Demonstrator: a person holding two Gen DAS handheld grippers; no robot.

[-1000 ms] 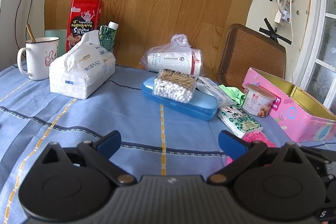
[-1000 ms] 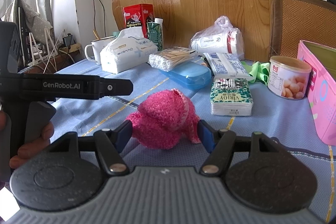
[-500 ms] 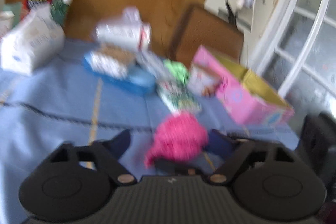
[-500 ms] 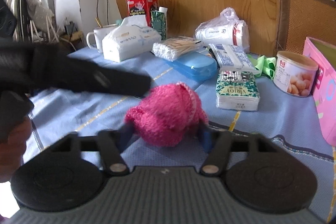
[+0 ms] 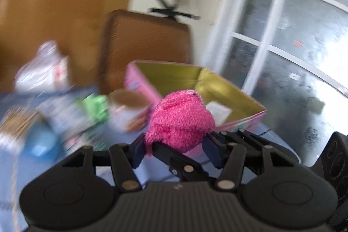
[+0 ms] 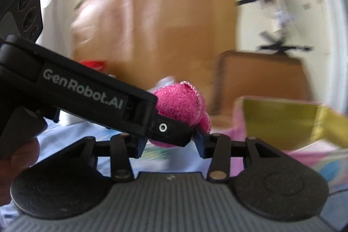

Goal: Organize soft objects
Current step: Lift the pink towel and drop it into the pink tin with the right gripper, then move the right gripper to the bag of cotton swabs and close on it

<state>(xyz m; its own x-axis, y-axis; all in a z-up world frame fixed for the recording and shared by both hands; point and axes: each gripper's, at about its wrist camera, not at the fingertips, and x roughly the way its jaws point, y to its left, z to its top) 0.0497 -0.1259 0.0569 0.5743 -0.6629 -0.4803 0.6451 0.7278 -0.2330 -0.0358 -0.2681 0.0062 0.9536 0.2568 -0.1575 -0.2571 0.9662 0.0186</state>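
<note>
The pink knitted bundle (image 5: 181, 120) sits bunched into a rounded lump between the blue pads of both my grippers at once, lifted clear of the blue tablecloth (image 5: 26, 169). In the left wrist view it fills the gap between the fingers of my left gripper (image 5: 177, 150), and the jaws there are closing in on it, the wool bulging up above them. A second pair of black fingers crosses under the bundle from the right side of that view: that is my right gripper reaching in.

From the right wrist view the same bundle (image 6: 180, 102) rests between the fingers of my right gripper (image 6: 168, 144), whose jaws are also closing, with the wool pressed at the right pad. The long black body of the left tool, lettered "GenRobot.AI", slants across from the upper left and covers the lower left part of the bundle, so I cannot tell how the left pad of the right gripper meets it. My hand (image 6: 20, 157) shows at the left edge, wrapped around that tool's handle.

Just behind the bundle stands the open pink tin (image 5: 219, 84) with its gold lining, a white slip lying inside. Left of it I make out a round can (image 5: 128, 111), something green (image 5: 96, 105) and a blue case (image 5: 40, 145), all blurred. A brown chair back (image 5: 145, 47) rises behind the tin, beside a white-framed window (image 5: 289, 42).
</note>
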